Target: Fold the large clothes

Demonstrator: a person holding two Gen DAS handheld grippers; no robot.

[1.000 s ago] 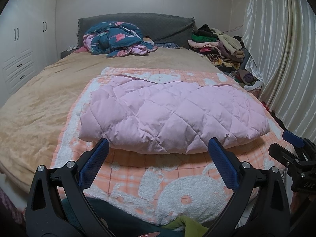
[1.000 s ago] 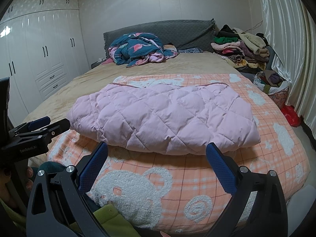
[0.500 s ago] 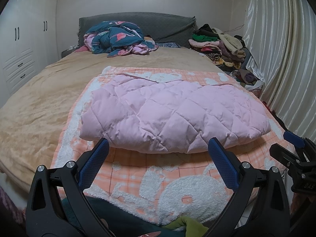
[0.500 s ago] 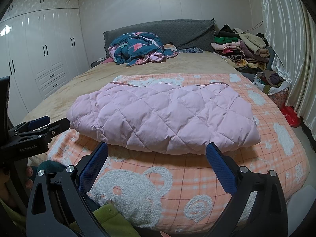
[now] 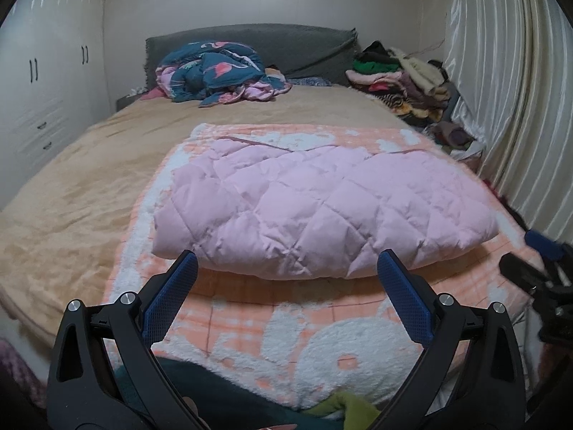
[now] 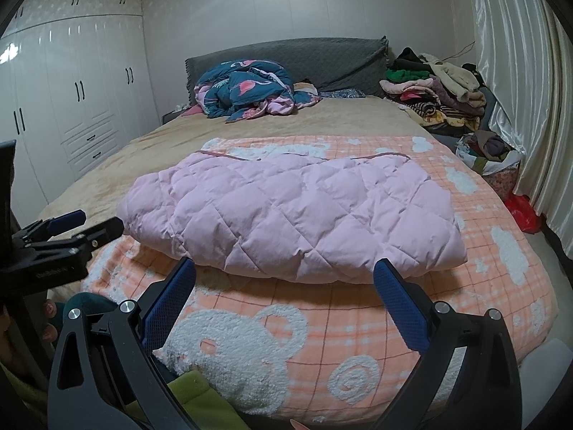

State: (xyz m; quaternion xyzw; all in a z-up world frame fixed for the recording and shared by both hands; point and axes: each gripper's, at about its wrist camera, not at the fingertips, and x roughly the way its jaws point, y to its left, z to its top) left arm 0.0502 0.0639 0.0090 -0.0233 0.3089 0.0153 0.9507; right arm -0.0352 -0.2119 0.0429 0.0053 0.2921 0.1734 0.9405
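Observation:
A pink quilted garment (image 5: 322,208) lies folded into a wide bundle on an orange-and-white bear-pattern blanket (image 5: 308,326) on the bed; it also shows in the right wrist view (image 6: 297,215). My left gripper (image 5: 286,265) is open and empty, just short of the garment's near edge. My right gripper (image 6: 284,272) is open and empty, also just short of the near edge. The left gripper shows at the left edge of the right wrist view (image 6: 68,236); the right gripper shows at the right edge of the left wrist view (image 5: 537,268).
A tan bedspread (image 5: 71,197) covers the bed. A teal-and-pink crumpled quilt (image 6: 247,89) lies by the grey headboard (image 6: 322,57). A pile of clothes (image 6: 437,89) sits at the far right. White wardrobes (image 6: 71,107) stand left, curtains (image 6: 519,89) right.
Both grippers stay open and empty. The left wrist view has drifted slightly; the garment has not moved.

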